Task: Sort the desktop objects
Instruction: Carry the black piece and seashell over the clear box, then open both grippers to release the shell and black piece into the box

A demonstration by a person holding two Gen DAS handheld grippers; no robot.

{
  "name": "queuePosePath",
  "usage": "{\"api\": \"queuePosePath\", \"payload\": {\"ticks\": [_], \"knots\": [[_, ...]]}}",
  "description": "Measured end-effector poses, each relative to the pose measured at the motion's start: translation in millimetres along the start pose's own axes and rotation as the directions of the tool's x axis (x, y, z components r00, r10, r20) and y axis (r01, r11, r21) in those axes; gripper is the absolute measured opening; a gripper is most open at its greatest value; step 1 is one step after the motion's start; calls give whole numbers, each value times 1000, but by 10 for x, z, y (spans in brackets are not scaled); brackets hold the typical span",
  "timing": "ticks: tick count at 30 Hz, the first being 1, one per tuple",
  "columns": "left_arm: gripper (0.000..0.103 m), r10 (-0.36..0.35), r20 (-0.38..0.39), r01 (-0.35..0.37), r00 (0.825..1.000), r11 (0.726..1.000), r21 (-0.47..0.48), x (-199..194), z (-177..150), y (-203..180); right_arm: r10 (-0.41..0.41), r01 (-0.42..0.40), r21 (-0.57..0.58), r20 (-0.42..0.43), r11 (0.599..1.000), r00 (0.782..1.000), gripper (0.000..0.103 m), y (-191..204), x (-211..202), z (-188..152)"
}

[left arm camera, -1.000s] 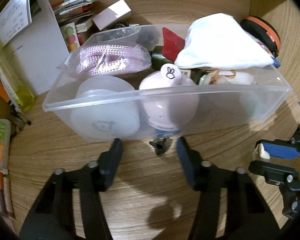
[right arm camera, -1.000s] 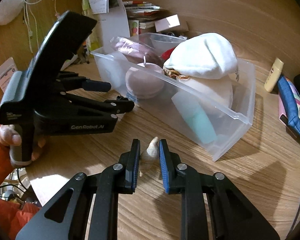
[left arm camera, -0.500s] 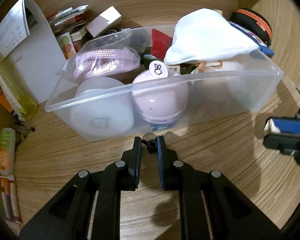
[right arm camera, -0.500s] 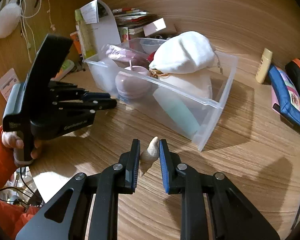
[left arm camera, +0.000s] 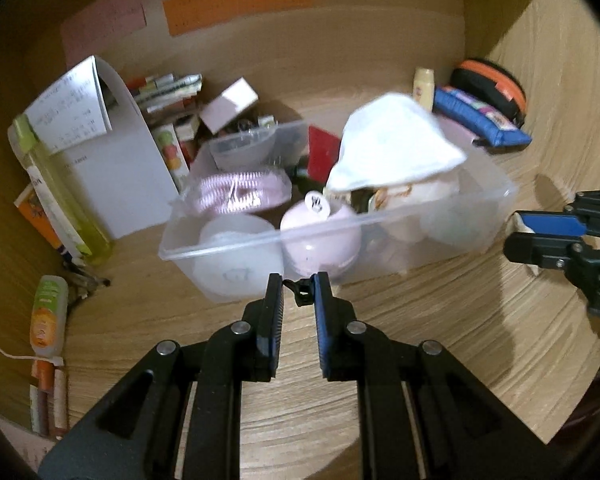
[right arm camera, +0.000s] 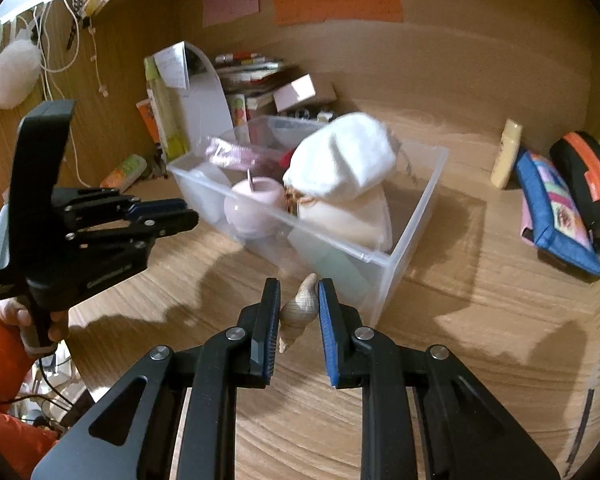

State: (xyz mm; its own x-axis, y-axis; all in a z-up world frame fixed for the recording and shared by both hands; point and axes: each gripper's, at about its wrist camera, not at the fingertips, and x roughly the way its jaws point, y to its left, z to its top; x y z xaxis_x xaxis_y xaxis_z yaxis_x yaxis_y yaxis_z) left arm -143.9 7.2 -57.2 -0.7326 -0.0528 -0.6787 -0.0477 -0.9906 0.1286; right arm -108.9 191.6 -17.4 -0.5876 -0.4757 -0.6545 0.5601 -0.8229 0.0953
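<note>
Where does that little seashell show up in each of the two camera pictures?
Left wrist view: only a pale sliver shows at the far right edge, pinched in the right gripper.
Right wrist view: the seashell sits low in the middle, between that gripper's fingers.
Shared landmark: the clear plastic bin, beyond the shell.

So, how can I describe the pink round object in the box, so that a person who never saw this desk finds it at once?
Look for the clear plastic box in the middle of the wooden desk. Along its near wall, the pink ball-shaped object sits between a white round container and cream-coloured things under a white cloth. Only it is glossy pink, with a small white rabbit tag on top.
</note>
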Motion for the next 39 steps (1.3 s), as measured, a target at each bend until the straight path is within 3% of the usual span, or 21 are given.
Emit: {"api": "queuePosePath", "payload": {"ticks": [12, 20, 29, 39], "knots": [[14, -67, 104, 72, 992, 996, -50, -266, 340, 117, -60, 60, 12, 67, 998, 996, 17, -191, -124, 307], [14, -77, 134, 85, 988, 995, -54, -153, 619, 191, -74, 72, 23, 100, 997, 992, 17, -356, -83, 563], [14, -113, 94, 120, 989, 990, -72, 224, 804, 230, -39, 42, -27, 93, 999, 995, 17, -325, 226, 881], [17, -84, 56, 88, 995, 993, -74, 466, 778, 254, -70, 72, -14, 79, 997, 994, 18, -323, 491, 973]]}}
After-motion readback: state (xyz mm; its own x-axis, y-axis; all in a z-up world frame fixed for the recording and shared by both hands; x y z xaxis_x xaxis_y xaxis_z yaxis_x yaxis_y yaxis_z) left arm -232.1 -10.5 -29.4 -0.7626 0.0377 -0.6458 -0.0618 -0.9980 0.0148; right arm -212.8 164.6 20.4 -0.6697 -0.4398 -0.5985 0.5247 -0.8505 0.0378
